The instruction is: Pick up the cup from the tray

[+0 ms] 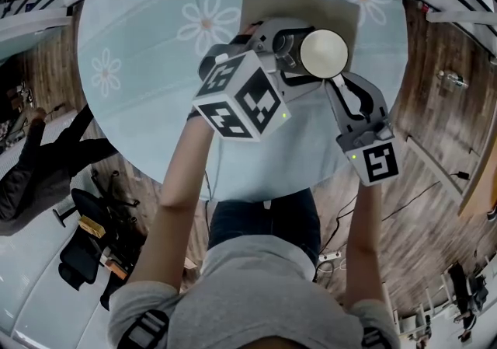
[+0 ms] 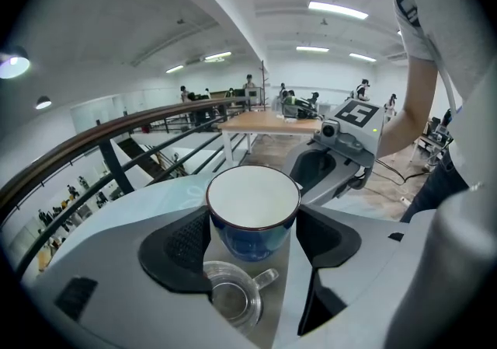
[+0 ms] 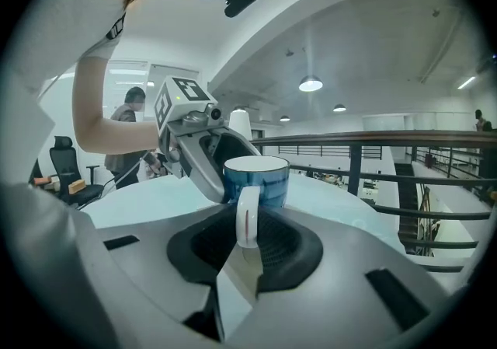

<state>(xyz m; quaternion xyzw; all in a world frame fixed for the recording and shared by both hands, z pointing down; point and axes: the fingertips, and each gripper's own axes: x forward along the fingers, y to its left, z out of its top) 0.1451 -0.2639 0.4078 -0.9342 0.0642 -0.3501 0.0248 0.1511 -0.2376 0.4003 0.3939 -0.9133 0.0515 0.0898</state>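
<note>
A blue cup (image 1: pixel 324 53) with a white inside hangs over the brown tray (image 1: pixel 264 5) on the round table. My right gripper (image 3: pixel 247 242) is shut on the cup's white handle (image 3: pixel 247 215), and in the head view it (image 1: pixel 334 82) reaches in from the lower right. The cup (image 2: pixel 252 211) sits between the wide jaws of my left gripper (image 2: pixel 252 235), whose black pads (image 2: pixel 182 242) stand close beside its wall. In the head view the left gripper (image 1: pixel 295 52) comes in from the left.
A small clear glass cup (image 2: pixel 233 293) with a handle stands on the tray under the blue cup. The table (image 1: pixel 140 44) has a pale blue flowered cloth. A person (image 1: pixel 31 161) and office chairs are off to the left on the floor.
</note>
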